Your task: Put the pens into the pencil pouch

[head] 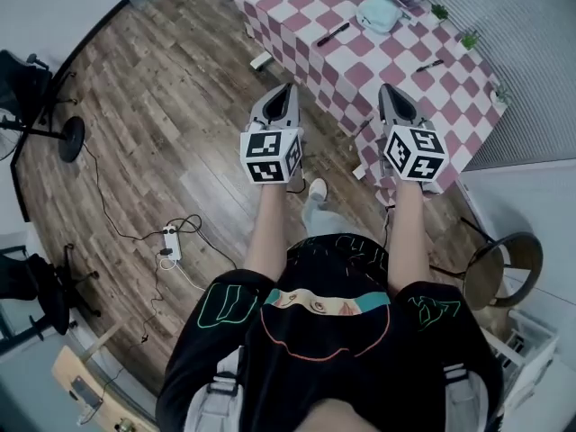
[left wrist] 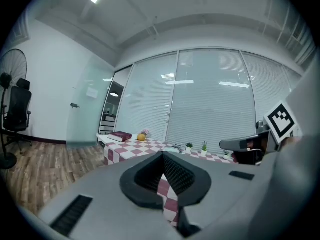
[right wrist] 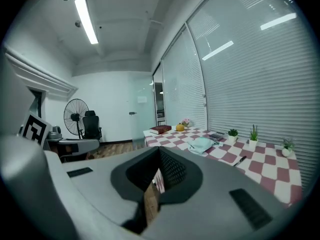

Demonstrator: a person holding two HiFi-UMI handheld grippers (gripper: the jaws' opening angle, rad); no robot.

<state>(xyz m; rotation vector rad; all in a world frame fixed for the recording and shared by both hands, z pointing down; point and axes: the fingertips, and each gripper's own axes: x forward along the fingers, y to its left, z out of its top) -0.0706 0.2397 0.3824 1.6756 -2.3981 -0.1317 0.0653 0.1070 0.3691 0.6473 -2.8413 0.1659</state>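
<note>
Approach step, I judge, nothing picked; left gripper (head: 289, 88) and right gripper (head: 388, 89) both clenched, empty, mid-frame at the table (head: 297, 12) edge; pens (head: 333, 34) and pencil pouch (head: 378, 13) upper right; next: reach in, open jaws over a pen.

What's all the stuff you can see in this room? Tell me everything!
table: one, pink-and-white checked cloth, ahead of the person
pencil pouch: one, pale green, on the table
pens: two clear ones, black, on the table near the pouch
plants: three, green, along the table's window edge
book: one, dark red, table's far end
fan: one, black, on the wooden floor
power strip: one, white, on the floor
left gripper: one, grey, jaws shut, empty
right gripper: one, grey, jaws shut, empty
</note>
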